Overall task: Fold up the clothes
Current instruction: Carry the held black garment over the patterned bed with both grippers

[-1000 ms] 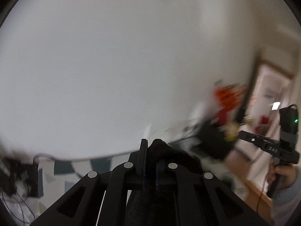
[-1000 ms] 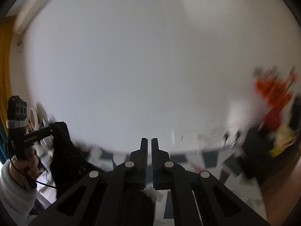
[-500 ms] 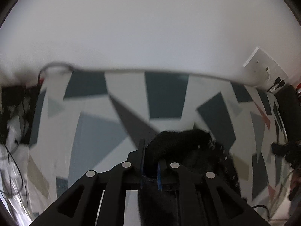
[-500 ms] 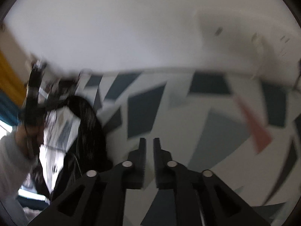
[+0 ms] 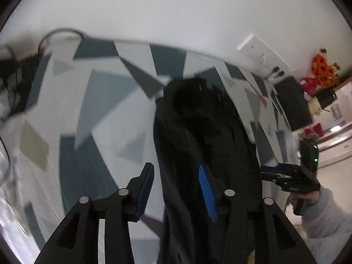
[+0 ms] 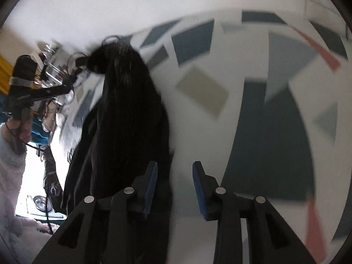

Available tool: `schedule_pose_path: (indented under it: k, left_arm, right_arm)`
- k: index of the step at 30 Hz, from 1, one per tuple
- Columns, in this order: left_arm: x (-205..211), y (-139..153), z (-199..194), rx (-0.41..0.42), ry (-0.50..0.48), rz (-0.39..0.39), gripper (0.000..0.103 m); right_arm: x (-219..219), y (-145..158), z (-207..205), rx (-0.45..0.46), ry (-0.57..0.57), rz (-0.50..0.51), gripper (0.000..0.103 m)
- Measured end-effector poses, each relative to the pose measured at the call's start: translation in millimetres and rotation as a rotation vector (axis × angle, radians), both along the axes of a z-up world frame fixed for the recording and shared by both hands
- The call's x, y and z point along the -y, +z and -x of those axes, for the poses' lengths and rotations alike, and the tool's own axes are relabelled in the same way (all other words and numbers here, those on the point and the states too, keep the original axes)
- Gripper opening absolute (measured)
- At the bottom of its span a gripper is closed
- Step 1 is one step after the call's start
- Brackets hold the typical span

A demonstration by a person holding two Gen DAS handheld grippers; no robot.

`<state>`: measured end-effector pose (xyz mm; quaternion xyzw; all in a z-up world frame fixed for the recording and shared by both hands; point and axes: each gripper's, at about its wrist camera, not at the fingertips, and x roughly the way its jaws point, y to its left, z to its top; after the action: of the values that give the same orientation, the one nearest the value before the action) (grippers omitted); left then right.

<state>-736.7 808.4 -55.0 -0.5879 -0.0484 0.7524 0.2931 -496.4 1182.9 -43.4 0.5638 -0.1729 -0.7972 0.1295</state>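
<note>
opening both at once: left gripper [image 5: 176,189] jaws just parted, black garment [image 5: 204,132] loose between them on the patterned bench [image 5: 99,101]; right gripper [image 6: 175,184] spread, nothing between, garment beside it.

No readable text, label, brand or number anywhere in my two views. White wall plate [image 5: 261,50] at 1 o'clock in my left view carries small dark marks, too blurred to read. Small framed item [image 5: 336,111] at 3 o'clock, same view: nothing legible. Pale band [image 6: 21,81] on my other claw's body at 9 o'clock in right view: no lettering I can make out.
</note>
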Motion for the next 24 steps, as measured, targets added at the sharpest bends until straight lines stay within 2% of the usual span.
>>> schedule_pose_path:
  k: [4, 6, 8, 12, 13, 14, 15, 16, 17, 18, 19, 22, 24]
  left_arm:
    - [1, -40, -27, 0.078, -0.036, 0.022, 0.048]
    - [0, -58, -40, 0.110, -0.052, 0.034, 0.048]
    - [-5, -68, -47, 0.102, -0.061, 0.053, 0.048]
    - [-17, -70, -53, 0.071, -0.075, 0.053, 0.048]
    - [-19, -70, -53, 0.069, -0.079, 0.050, 0.048]
    - [-22, -69, -53, 0.067, -0.083, 0.047, 0.048]
    - [-24, -69, -54, 0.065, -0.087, 0.045, 0.048]
    - [-27, -69, -54, 0.062, -0.089, 0.044, 0.047]
    - [-28, -68, -54, 0.056, -0.089, 0.047, 0.042]
    - [-29, -68, -55, 0.049, -0.091, 0.050, 0.030]
    - [-28, -66, -54, 0.044, -0.089, 0.053, 0.005]
    - [-19, -59, -49, 0.031, -0.051, 0.064, 0.005]
    - [-3, -48, -40, -0.008, -0.006, 0.086, 0.005]
  right_arm:
    - [25, -5, -28, 0.032, -0.007, -0.067, 0.048]
    - [37, -3, -40, 0.021, -0.015, -0.130, 0.050]
    - [44, -2, -48, 0.029, -0.029, -0.178, 0.050]
    - [63, -2, -56, 0.055, -0.012, -0.278, 0.049]
    - [69, -2, -58, 0.054, 0.005, -0.317, 0.046]
    - [76, -2, -59, 0.051, 0.024, -0.361, 0.034]
    - [79, -2, -58, 0.053, 0.026, -0.374, 0.027]
    - [81, -2, -56, 0.057, 0.024, -0.376, 0.009]
    - [82, -1, -55, 0.060, 0.022, -0.378, 0.004]
    - [81, -1, -52, 0.063, 0.013, -0.395, 0.004]
    - [79, 0, -50, 0.065, 0.001, -0.417, 0.004]
    - [61, 5, -42, 0.072, -0.047, -0.481, 0.003]
    - [34, 15, -37, 0.070, -0.119, -0.526, 0.003]
